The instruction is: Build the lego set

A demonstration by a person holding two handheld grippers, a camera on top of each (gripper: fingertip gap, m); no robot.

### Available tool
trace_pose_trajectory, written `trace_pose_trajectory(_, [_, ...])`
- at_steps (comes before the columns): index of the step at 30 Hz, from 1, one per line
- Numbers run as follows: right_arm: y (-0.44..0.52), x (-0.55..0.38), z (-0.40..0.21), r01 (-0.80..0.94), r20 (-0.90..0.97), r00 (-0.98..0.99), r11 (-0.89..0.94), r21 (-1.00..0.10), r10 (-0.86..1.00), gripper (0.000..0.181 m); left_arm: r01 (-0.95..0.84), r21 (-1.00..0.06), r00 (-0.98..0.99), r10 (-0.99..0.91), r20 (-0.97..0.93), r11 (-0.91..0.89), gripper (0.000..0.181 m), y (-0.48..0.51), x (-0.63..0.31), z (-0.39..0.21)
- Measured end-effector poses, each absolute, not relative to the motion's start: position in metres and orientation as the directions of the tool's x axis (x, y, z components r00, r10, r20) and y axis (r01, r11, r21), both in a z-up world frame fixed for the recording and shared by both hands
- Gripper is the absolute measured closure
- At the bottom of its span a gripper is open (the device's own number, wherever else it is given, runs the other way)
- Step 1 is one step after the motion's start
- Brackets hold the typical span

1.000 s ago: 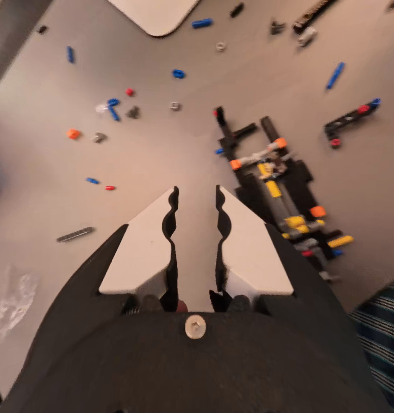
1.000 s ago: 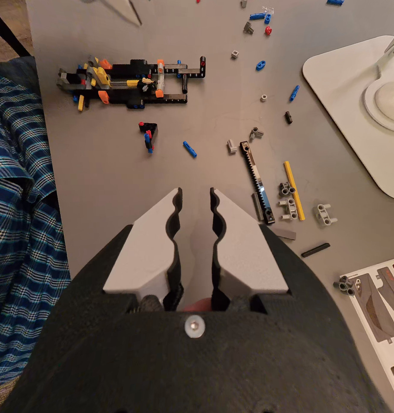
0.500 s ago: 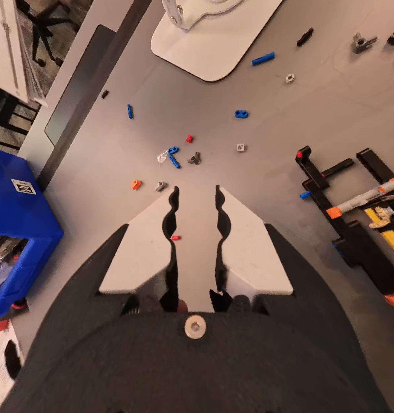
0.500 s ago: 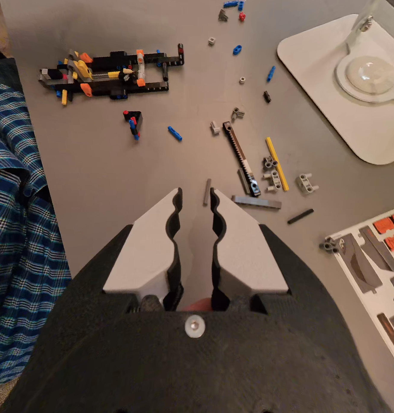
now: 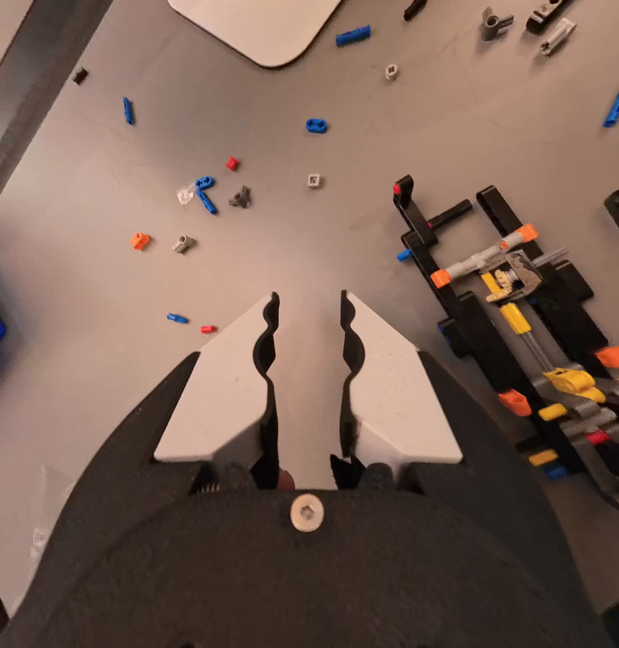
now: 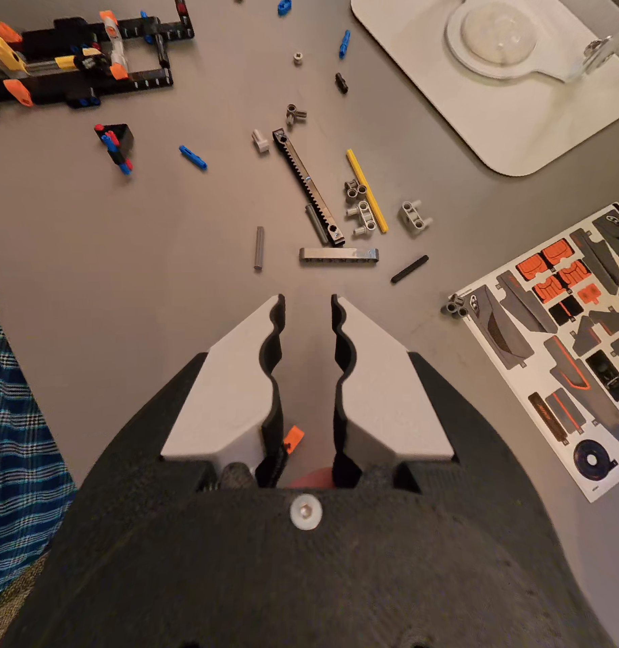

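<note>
The black, yellow and orange lego chassis (image 6: 80, 66) sits part-built at upper left; many loose pieces (image 6: 337, 255) lie mid-frame on the table (image 6: 90, 245). Left claw (image 5: 307, 294) and right claw (image 6: 308, 298) gape, empty.

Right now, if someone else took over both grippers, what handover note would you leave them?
Left gripper: open, empty, above bare table beside the partly built black chassis.
Right gripper: open, empty, pointing at the loose parts: grey axle, grey beam, black gear rack, yellow axle.
Sticker sheet lies to the right. Small blue and red pins lie scattered on the table.
Done: chassis frame partly assembled.
Left: many loose parts unattached; stickers seemingly unused.
</note>
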State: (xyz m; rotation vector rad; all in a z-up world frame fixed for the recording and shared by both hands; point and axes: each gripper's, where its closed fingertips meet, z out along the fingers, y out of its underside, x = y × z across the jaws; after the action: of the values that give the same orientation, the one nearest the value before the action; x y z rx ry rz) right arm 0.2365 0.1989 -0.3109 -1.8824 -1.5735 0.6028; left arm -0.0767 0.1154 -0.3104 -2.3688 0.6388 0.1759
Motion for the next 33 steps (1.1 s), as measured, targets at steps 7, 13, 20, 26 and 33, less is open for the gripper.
trace_pose_trajectory(7, [0.197,0.233,-0.318,0.692,0.012,0.190,-0.125,-0.710,0.982,0.155,-0.390,-0.595,0.921,-0.297,-0.253,-0.703,0.148,0.088,-0.102,-0.309])
trace_pose_trajectory(13, [0.195,0.230,-0.323,0.678,-0.012,0.190,-0.140,-0.722,0.982,0.153,-0.323,-0.602,0.942,-0.185,-0.281,-0.730,0.150,0.072,-0.140,-0.306])
trace_pose_trajectory(20, [0.192,0.228,-0.326,0.669,-0.032,0.189,-0.152,-0.727,0.981,0.151,-0.309,-0.603,0.940,-0.140,-0.311,-0.736,0.151,0.080,-0.166,-0.309])
trace_pose_trajectory(26, [0.191,0.229,-0.330,0.666,-0.049,0.194,-0.169,-0.727,0.980,0.151,-0.373,-0.588,0.919,-0.197,-0.343,-0.717,0.152,0.105,-0.161,-0.316])
trace_pose_trajectory(33, [0.196,0.235,-0.332,0.652,-0.056,0.229,-0.196,-0.733,0.972,0.150,-0.380,-0.577,0.919,-0.227,-0.321,-0.723,0.152,0.120,-0.153,-0.326])
